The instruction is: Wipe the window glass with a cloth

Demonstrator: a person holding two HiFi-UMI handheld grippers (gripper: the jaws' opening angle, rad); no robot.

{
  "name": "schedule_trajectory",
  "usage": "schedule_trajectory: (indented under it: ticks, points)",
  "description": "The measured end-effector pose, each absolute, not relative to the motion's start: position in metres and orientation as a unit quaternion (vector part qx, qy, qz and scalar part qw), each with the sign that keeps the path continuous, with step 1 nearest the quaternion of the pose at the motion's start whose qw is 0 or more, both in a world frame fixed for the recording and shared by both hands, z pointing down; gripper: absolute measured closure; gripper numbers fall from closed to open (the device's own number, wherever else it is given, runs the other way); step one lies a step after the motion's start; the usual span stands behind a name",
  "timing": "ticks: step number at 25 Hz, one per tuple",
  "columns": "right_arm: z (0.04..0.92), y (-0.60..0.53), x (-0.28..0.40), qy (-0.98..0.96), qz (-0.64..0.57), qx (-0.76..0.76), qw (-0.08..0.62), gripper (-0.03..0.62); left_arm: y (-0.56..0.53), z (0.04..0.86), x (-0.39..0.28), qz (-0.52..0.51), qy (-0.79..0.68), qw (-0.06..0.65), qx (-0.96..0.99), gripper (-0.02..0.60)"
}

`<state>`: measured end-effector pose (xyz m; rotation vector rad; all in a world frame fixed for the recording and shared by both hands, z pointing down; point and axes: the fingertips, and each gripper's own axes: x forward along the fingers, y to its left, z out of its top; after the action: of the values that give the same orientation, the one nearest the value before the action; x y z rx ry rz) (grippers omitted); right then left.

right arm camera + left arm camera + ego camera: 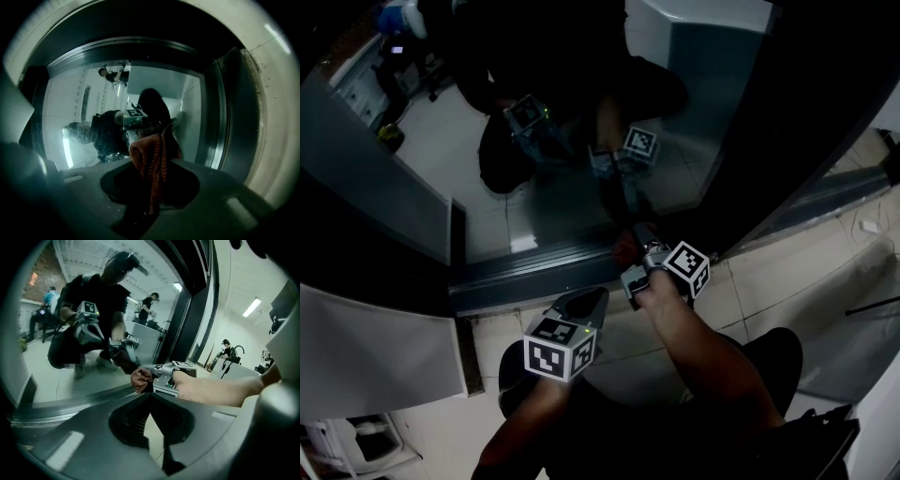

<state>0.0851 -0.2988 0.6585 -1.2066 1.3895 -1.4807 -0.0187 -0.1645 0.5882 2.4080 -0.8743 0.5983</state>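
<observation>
Head view | tiled floor (pixel 787 272) | glass (pixel 553 187) mirrors room | right tongs (pixel 634 261) pinch cloth (pixel 149 159)

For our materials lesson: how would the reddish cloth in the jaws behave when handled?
Probably floppy: the cloth folds and bunches in the right gripper's jaws. Likely light, held by one pinch. Its knitted texture suggests it won't slip easily.

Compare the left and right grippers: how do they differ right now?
The right gripper has its jaws shut on a reddish cloth; the left gripper has its jaws shut on nothing. The right gripper is up at the window glass; the left gripper sits back over the floor tiles. Both carry marker cubes.
</observation>
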Motion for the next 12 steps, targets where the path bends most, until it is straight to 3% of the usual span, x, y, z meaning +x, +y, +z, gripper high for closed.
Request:
schedule_trajectory:
  ticks: [12]
  points:
    - [0.573,-0.299,0.078,0.589,-0.559,-0.431,0.395,0.523,-0.172,0.584,-0.015,0.211,-0.317,0.252,0.890,0.565]
